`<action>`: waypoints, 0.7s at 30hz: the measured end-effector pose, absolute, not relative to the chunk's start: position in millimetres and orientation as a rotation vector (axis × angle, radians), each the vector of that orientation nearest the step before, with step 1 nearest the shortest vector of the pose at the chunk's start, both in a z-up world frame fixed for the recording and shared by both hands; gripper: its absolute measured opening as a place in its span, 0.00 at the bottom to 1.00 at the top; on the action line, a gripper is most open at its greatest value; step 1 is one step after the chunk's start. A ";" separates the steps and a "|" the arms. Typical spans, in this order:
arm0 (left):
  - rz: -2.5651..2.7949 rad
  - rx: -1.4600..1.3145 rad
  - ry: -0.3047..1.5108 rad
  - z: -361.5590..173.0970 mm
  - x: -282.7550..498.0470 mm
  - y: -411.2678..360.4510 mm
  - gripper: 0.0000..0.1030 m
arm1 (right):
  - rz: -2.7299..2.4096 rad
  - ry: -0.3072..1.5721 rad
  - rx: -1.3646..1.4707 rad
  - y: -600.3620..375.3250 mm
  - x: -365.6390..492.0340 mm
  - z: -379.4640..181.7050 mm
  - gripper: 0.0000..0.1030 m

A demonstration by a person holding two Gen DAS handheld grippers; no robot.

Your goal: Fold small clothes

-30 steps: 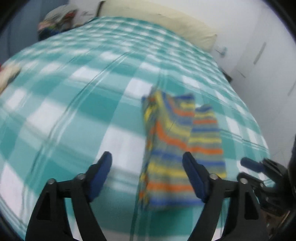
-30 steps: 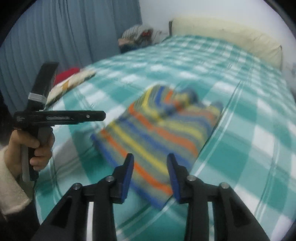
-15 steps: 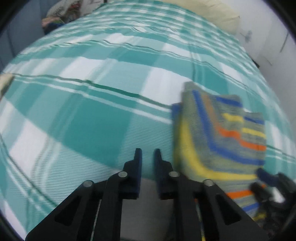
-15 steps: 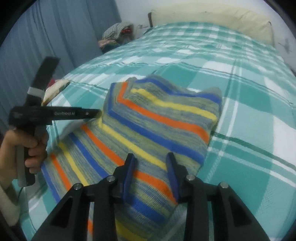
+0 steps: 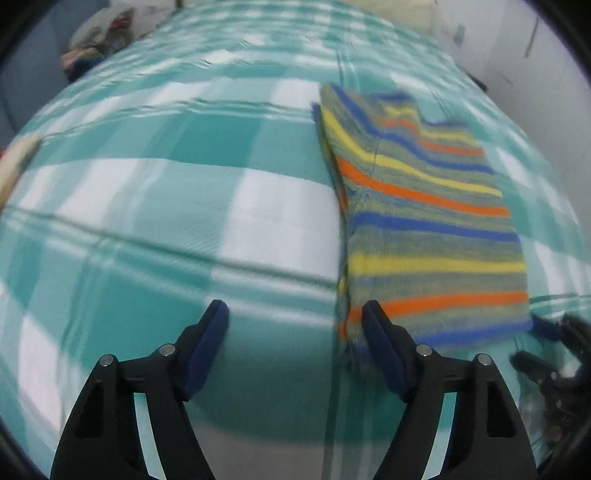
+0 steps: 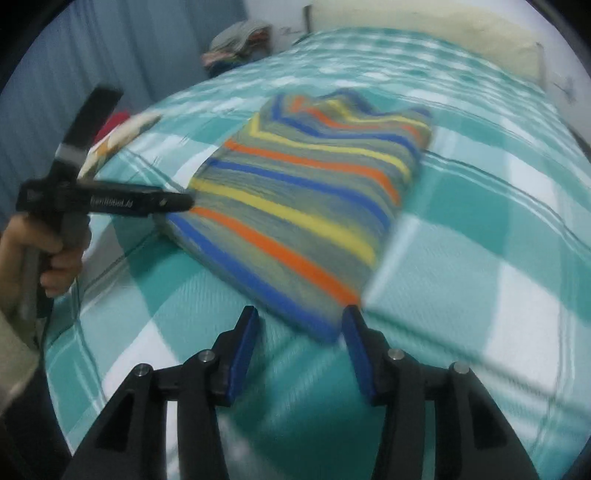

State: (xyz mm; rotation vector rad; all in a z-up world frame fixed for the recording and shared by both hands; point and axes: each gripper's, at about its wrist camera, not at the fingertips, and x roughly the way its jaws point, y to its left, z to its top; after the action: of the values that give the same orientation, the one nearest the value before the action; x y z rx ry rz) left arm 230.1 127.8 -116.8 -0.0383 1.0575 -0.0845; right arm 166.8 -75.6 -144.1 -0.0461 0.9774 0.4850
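**Striped garment lying folded on bed, both grippers empty**

A bed with a teal-and-white checked cover [image 5: 155,206] fills both views; a cream pillow [image 6: 424,33] lies along the top of the right wrist frame, and a heap of other clothes [image 6: 236,40] sits at upper centre-left, against a blue curtain [image 6: 110,55].

The striped garment [image 5: 424,206] lies flat on the cover, right of centre in the left wrist view and at centre in the right wrist view. It forms a narrow rectangle with stacked layers visible along its edges, which suggests it is laid so for a further cross fold.

The left gripper [image 5: 295,347] hangs at bottom centre, jaws wide apart and holding nothing. Its right finger [image 5: 380,343] overlaps the garment's near left corner in the frame; contact cannot be confirmed.

The right gripper [image 6: 301,354] has its jaws moderately open and empty, straddling the garment's near corner just above them. Both appear positioned to take the near edge. Motion blur limits detail.
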 end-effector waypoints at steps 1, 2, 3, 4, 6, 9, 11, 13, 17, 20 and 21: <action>-0.071 -0.040 1.042 -108.7 221.3 129.4 0.77 | 0.484 0.979 -0.001 -83.8 156.4 -140.0 0.46; -0.067 -0.037 1.008 -96.1 207.4 128.4 0.80 | 0.473 0.970 0.036 -91.2 147.0 -136.1 0.51; -0.071 -0.027 0.979 -87.2 196.5 125.0 0.83 | 0.445 0.954 0.063 -100.3 134.0 -131.4 0.55; -0.074 -0.016 0.957 -81.7 188.5 121.7 0.89 | 0.416 0.935 0.072 -107.8 123.5 -128.0 0.64; -0.075 0.019 0.894 -67.6 166.9 109.5 0.95 | 0.354 0.891 0.077 -118.2 104.4 -121.6 0.68; -0.080 0.063 0.828 -58.7 140.9 89.3 0.95 | 0.309 0.857 0.120 -131.5 86.0 -116.3 0.68; -0.077 0.079 0.806 -56.7 137.5 81.1 0.95 | 0.282 0.842 0.147 -137.2 77.1 -113.2 0.68; -0.073 0.090 0.793 -56.4 133.5 75.4 0.95 | 0.270 0.839 0.153 -141.1 72.0 -109.7 0.70; -0.072 0.102 0.784 -56.0 126.6 67.6 0.95 | 0.224 0.827 0.141 -145.6 66.1 -100.4 0.82; -0.072 0.105 0.776 -55.4 120.9 62.5 0.95 | 0.180 0.814 0.132 -146.7 62.0 -94.1 0.87; -0.069 0.108 0.773 -55.4 117.6 60.8 0.95 | 0.167 0.812 0.124 -146.2 60.6 -92.2 0.87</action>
State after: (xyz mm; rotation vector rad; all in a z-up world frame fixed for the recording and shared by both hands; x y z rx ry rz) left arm 117.6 60.8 -55.4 0.1079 0.7725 -0.0689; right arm 60.6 -146.2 -92.2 0.1241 0.8120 0.1668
